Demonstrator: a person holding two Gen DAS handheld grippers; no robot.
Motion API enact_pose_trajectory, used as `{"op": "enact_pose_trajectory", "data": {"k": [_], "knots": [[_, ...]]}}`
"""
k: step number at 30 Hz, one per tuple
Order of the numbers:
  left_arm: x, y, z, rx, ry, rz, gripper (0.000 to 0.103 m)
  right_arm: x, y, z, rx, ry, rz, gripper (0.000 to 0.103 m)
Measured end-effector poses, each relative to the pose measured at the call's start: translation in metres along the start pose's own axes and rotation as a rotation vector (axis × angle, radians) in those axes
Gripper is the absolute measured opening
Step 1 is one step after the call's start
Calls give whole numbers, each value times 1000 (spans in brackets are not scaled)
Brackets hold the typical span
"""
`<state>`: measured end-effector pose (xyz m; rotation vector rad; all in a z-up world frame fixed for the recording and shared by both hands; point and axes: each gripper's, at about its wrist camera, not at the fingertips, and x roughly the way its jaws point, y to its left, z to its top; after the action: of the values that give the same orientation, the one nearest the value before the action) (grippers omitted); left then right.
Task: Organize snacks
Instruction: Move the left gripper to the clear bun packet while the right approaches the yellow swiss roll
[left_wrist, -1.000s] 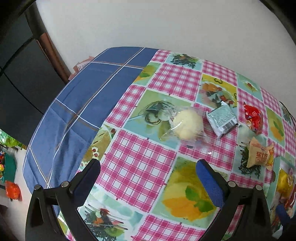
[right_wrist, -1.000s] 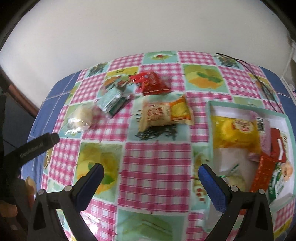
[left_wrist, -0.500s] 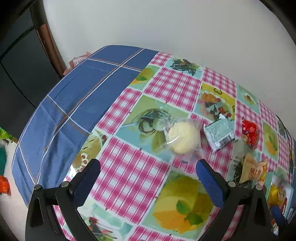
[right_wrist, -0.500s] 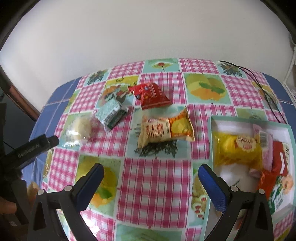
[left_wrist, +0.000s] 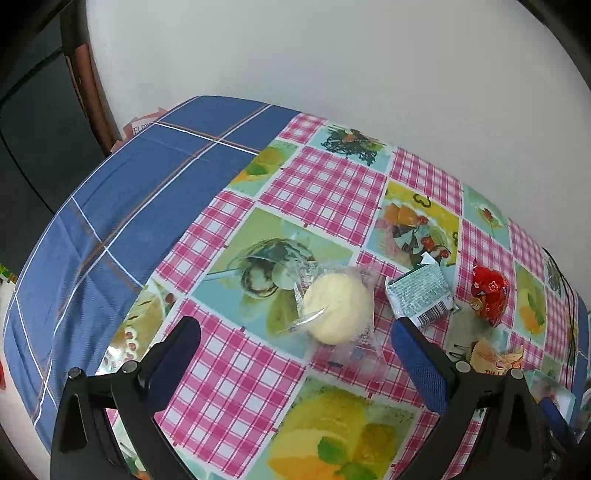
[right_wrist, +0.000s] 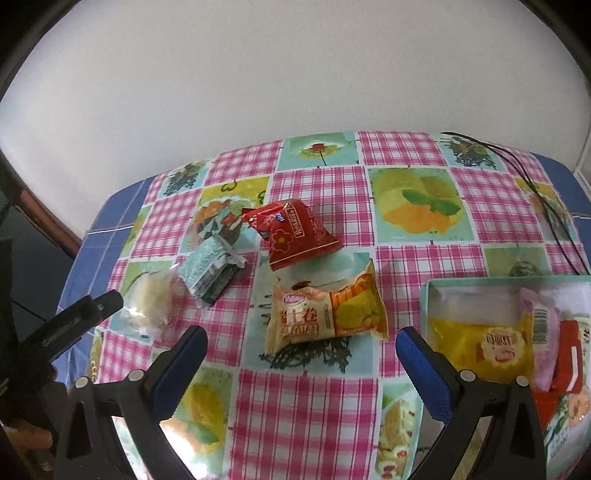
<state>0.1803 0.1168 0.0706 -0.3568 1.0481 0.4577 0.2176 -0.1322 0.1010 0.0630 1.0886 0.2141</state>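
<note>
Several loose snacks lie on the checked tablecloth (right_wrist: 306, 406): a pale round bun in clear wrap (left_wrist: 338, 308) (right_wrist: 151, 299), a grey-green packet (left_wrist: 421, 295) (right_wrist: 210, 271), a red packet (left_wrist: 489, 295) (right_wrist: 295, 234) and an orange-and-cream packet (right_wrist: 325, 314). My left gripper (left_wrist: 295, 347) is open and empty, with the bun just ahead between its jaws. My right gripper (right_wrist: 301, 350) is open and empty, with the orange-and-cream packet just ahead of it. A teal-rimmed tray (right_wrist: 428, 295) at the right holds a yellow packet (right_wrist: 484, 343) and several others.
A white wall stands behind the table. A blue cloth (left_wrist: 122, 221) covers the table's left part down to its edge. A black cable (right_wrist: 543, 199) runs across the far right corner. The left gripper's body (right_wrist: 74, 325) shows at the left of the right wrist view.
Both grippers have moved forward and lower toward the snacks. The bun now lies between the left jaws' line, and the orange-and-cream packet is closer to the right gripper. No snack has moved.
</note>
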Motion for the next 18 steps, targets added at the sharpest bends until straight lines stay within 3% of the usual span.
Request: {"op": "enact_pose_trajectory", "data": {"k": [18], "knots": [[37,-14,4,61,25,47,103,54,-3,2,-37,49,-40,103]]}}
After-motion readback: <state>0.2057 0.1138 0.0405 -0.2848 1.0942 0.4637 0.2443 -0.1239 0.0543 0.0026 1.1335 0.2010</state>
